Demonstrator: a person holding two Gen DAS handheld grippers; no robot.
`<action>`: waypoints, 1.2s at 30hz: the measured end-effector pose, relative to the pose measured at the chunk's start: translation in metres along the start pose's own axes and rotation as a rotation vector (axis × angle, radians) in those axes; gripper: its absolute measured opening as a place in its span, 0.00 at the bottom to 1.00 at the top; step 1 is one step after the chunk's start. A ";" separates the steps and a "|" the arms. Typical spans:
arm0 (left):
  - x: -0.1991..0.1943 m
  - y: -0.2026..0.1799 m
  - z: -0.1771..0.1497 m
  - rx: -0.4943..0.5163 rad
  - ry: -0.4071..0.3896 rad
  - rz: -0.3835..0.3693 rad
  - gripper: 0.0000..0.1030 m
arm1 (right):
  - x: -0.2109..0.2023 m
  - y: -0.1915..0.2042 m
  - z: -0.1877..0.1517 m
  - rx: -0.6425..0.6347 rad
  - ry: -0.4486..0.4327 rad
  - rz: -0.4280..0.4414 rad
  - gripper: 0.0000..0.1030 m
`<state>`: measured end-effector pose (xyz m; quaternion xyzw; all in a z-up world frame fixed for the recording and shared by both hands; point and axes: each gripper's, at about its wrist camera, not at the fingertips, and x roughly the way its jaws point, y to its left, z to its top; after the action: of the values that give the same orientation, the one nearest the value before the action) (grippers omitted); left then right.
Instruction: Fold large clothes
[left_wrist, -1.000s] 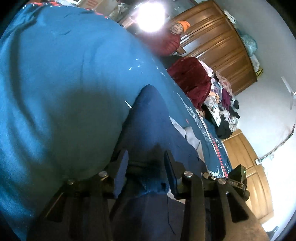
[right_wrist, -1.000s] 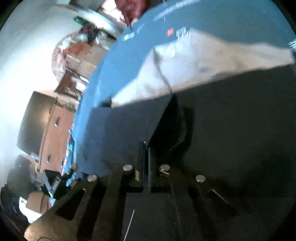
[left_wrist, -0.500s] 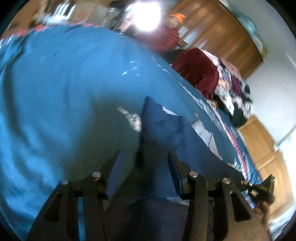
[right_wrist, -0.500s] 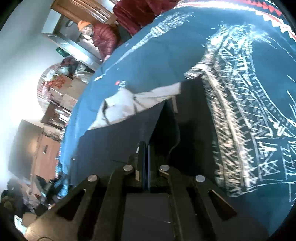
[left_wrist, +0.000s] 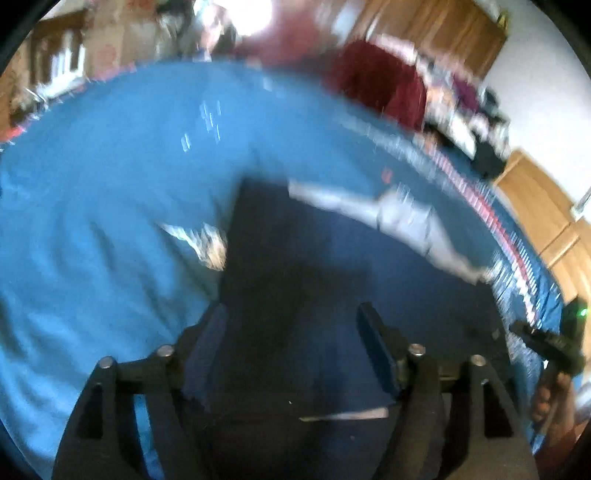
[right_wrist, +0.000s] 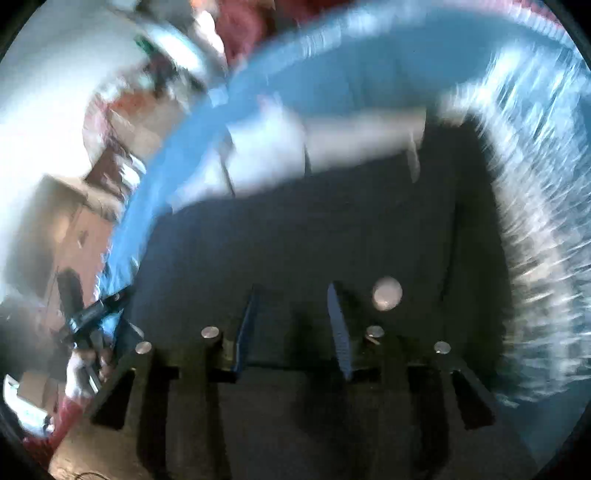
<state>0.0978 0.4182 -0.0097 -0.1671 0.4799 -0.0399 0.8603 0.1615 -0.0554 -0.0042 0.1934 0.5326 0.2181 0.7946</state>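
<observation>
A large navy garment (left_wrist: 314, 266) lies spread on the blue bedspread (left_wrist: 110, 177), with a pale grey part (left_wrist: 406, 218) showing along its far edge. My left gripper (left_wrist: 293, 319) hovers just over the garment's near part, open, with nothing between its fingers. In the right wrist view the same dark garment (right_wrist: 332, 229) fills the middle, with its grey part (right_wrist: 314, 147) beyond. My right gripper (right_wrist: 291, 310) is open above it, beside a round pale button (right_wrist: 386, 293). Both views are motion-blurred.
A dark red cloth heap (left_wrist: 380, 81) and a pile of mixed clothes (left_wrist: 469, 122) sit at the bed's far side. Wooden wardrobes (left_wrist: 436, 26) stand behind. The bedspread's patterned white border (right_wrist: 535, 221) runs right of the garment. A hand holds the other gripper (left_wrist: 554, 343).
Both grippers have opened and let go of the navy garment, which now lies flatter on the bed. Both cameras are swinging, and the views have pulled back.
</observation>
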 end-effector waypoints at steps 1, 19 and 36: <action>0.008 0.006 -0.004 0.003 0.018 -0.005 0.68 | 0.002 -0.005 -0.002 0.005 0.014 -0.005 0.12; -0.185 -0.009 -0.178 0.069 -0.133 0.122 0.70 | -0.189 0.086 -0.222 -0.199 -0.206 -0.582 0.81; -0.251 -0.035 -0.184 0.063 -0.291 0.215 0.73 | -0.216 0.138 -0.247 -0.235 -0.284 -0.640 0.81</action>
<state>-0.1884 0.3972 0.1169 -0.0919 0.3638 0.0620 0.9249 -0.1605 -0.0416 0.1462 -0.0472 0.4218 -0.0109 0.9054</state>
